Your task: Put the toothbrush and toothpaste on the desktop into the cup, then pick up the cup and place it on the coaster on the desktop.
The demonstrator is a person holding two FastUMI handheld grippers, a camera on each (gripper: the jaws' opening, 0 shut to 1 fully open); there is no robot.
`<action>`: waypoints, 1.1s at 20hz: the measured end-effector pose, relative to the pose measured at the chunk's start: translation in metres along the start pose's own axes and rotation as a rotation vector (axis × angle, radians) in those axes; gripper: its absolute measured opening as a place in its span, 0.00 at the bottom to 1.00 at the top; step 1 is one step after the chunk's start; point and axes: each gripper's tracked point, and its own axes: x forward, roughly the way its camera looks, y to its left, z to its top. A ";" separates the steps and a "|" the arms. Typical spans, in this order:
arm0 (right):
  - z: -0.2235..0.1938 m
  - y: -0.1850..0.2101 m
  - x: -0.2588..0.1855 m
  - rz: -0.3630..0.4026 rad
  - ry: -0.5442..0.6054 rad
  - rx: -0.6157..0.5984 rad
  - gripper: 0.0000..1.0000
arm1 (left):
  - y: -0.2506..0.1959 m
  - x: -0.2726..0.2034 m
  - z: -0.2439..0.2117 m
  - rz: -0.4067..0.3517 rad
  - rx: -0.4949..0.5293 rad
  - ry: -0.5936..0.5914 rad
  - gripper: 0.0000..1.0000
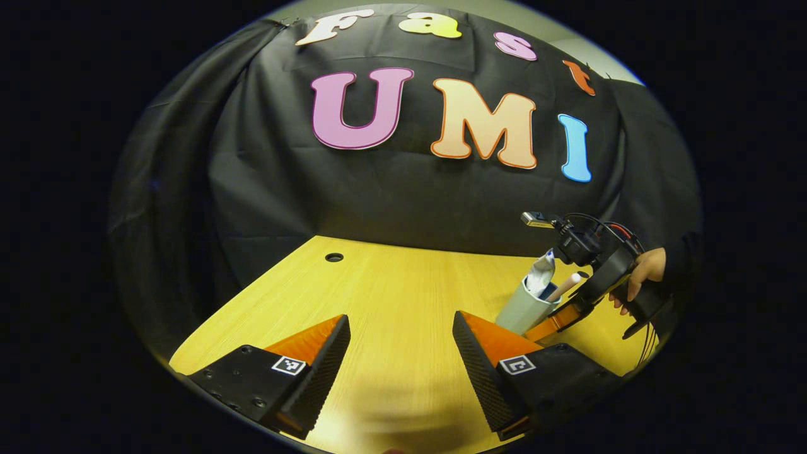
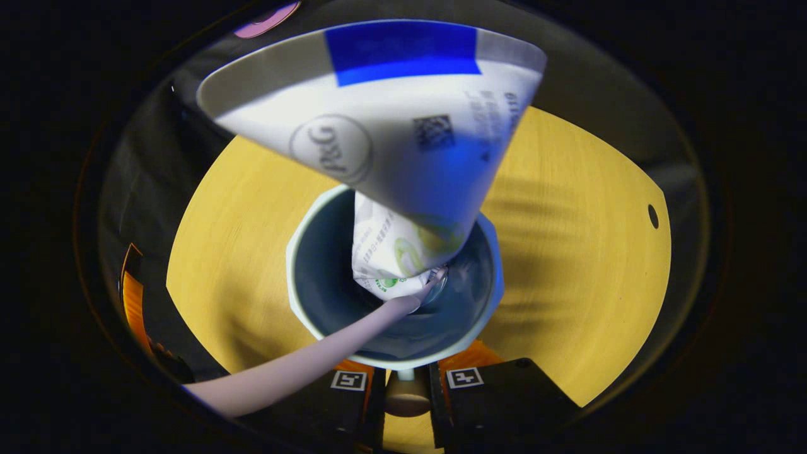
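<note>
Loading done: white squeezed toothpaste tube (image 2: 403, 157) and pale-handled toothbrush (image 2: 302, 366) stand in my pale ceramic cup (image 1: 524, 309). My right gripper (image 2: 403, 384) pinches cup's near wall, cup tilted; left gripper (image 1: 400, 353) wide open, empty. Coaster placement remains.

A pale grey-green ceramic cup (image 2: 302, 302) with a darker blue-grey inside stands on the yellow wood-grain desktop (image 2: 567, 265). In the cup, a white toothpaste tube (image 2: 403, 145) bears a blue band and green print, beside a pale lilac toothbrush handle (image 2: 296, 369).
</note>
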 end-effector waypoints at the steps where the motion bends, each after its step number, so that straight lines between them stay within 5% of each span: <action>1: -0.001 0.007 0.006 0.002 0.006 -0.007 0.31 | 0.005 -0.001 -0.001 0.006 -0.004 0.001 0.94; 14: 0.005 0.037 0.021 -0.018 0.014 -0.038 0.33 | 0.024 -0.004 0.000 0.030 -0.001 0.001 0.95; 19: -0.001 0.033 -0.009 0.004 -0.067 -0.023 0.99 | 0.002 0.001 0.010 0.002 0.017 -0.011 0.95; 22: -0.011 0.024 -0.027 0.017 -0.133 -0.003 0.95 | -0.017 0.005 0.018 -0.026 0.034 -0.021 0.95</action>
